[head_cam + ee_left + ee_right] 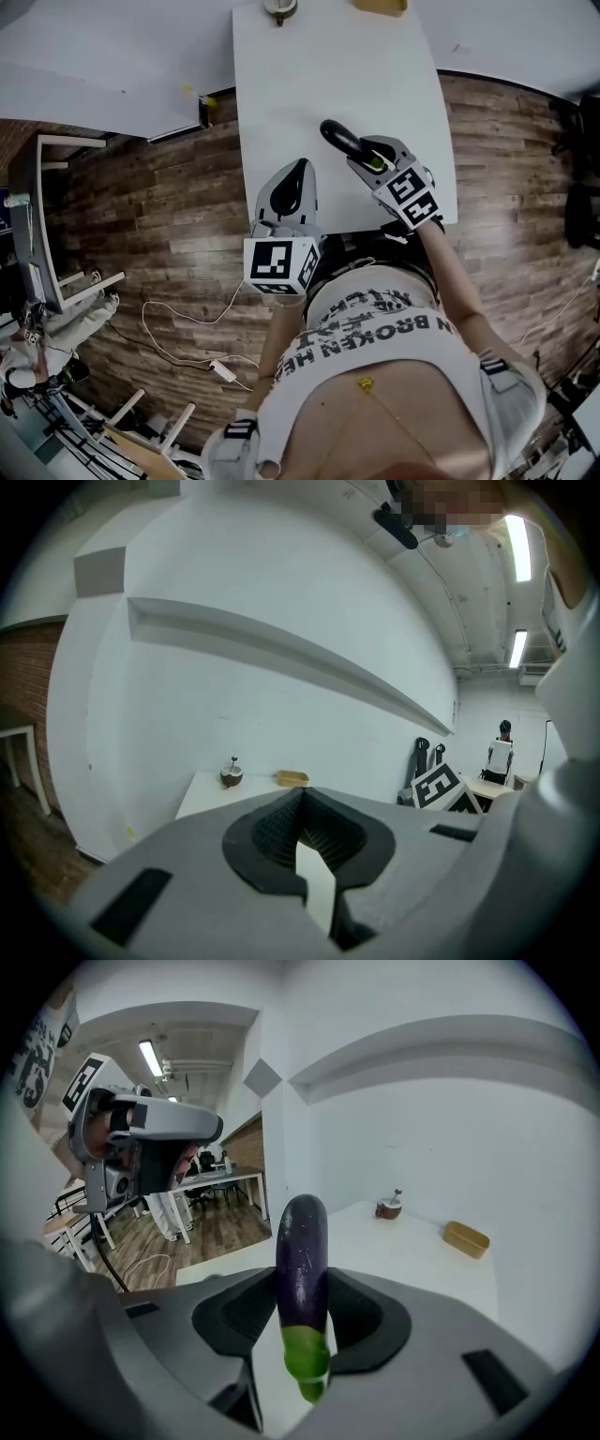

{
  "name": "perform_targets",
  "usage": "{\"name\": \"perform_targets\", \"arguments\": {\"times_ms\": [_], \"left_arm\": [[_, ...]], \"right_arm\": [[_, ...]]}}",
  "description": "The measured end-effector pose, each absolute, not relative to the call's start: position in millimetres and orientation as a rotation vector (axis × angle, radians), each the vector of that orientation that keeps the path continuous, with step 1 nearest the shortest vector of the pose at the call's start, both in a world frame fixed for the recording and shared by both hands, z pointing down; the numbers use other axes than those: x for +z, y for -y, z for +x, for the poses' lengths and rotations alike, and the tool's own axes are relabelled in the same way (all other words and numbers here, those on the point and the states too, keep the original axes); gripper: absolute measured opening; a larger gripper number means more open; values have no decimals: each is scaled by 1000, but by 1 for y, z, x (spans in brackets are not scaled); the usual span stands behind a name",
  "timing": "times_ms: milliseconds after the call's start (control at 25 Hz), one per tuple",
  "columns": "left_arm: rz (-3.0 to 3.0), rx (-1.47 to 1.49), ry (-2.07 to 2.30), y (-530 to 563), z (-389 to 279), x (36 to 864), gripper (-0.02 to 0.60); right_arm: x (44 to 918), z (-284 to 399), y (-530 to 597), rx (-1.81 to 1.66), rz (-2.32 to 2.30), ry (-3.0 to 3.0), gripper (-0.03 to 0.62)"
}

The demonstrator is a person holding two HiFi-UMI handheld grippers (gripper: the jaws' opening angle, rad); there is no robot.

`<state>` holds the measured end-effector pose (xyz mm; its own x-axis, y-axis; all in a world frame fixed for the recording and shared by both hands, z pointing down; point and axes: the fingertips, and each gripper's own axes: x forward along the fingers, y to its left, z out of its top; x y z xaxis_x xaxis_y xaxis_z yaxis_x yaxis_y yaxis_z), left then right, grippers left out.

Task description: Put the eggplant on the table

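My right gripper [359, 150] is shut on a dark purple eggplant [336, 137] with a green stem end, over the near right part of the white table [281, 94]. In the right gripper view the eggplant [302, 1260] stands between the jaws with its purple end pointing away and its green end toward the camera. I cannot tell whether it touches the tabletop. My left gripper [299, 169] hovers at the table's near edge, left of the right one. Its jaws meet at the tips in the left gripper view [302, 797], with nothing between them.
At the table's far end stand a small brown cup with a stem [279, 7] [389, 1207] and a shallow wooden tray [380, 6] [467, 1238]. A white wall lies beyond. Wooden floor flanks the table, with a white cable [187, 347] and white furniture [56, 225] on the left.
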<state>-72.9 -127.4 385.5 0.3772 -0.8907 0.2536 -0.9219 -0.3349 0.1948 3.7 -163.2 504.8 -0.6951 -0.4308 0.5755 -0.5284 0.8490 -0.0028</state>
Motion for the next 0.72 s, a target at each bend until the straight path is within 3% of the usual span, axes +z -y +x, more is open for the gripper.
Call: {"name": "perform_targets", "arguments": {"times_ms": [720], "left_arm": [[2298,177,1583,136,-85,402,-2]], "right_arm": [[574,4,170,304,630,2306,166]]}}
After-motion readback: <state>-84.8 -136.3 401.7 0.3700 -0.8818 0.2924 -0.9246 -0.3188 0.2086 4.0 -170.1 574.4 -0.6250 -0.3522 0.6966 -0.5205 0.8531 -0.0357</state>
